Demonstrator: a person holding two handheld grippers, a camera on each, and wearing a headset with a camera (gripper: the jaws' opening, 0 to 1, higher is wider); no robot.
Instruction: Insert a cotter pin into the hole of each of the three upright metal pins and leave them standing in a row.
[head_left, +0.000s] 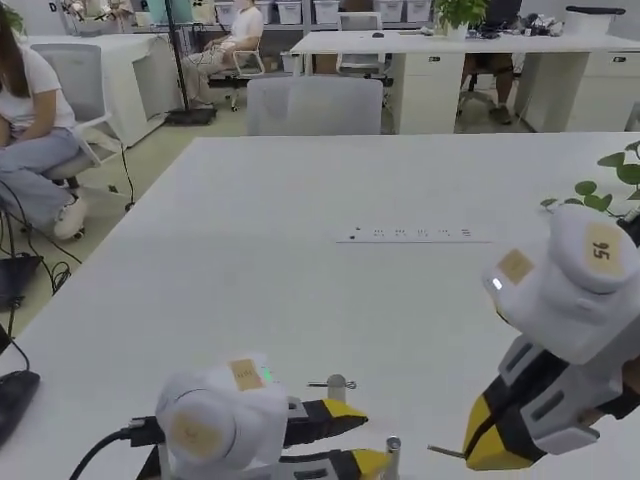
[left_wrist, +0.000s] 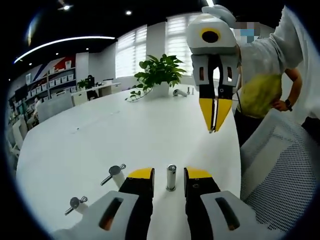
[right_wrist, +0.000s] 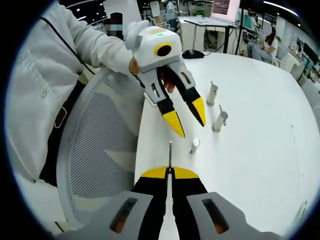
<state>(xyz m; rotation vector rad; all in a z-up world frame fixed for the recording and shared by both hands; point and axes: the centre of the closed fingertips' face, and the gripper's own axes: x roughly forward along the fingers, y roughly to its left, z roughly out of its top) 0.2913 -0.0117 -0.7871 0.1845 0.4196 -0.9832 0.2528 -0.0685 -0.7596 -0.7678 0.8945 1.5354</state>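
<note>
The left hand-held gripper (right_wrist: 191, 127) is spread, with a bare metal pin (left_wrist: 171, 177) upright on the surface (left_wrist: 125, 135) just before its gap. Two fitted pins (left_wrist: 116, 174) stand to its left. The right hand-held gripper (right_wrist: 170, 173) pinches a cotter pin (right_wrist: 170, 154).

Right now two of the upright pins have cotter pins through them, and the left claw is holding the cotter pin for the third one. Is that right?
Not quite. The right claw holds the cotter pin, shut on it, as the right gripper view shows. The left claw is open, with the bare third pin standing at its jaws. The rest is right.
</note>
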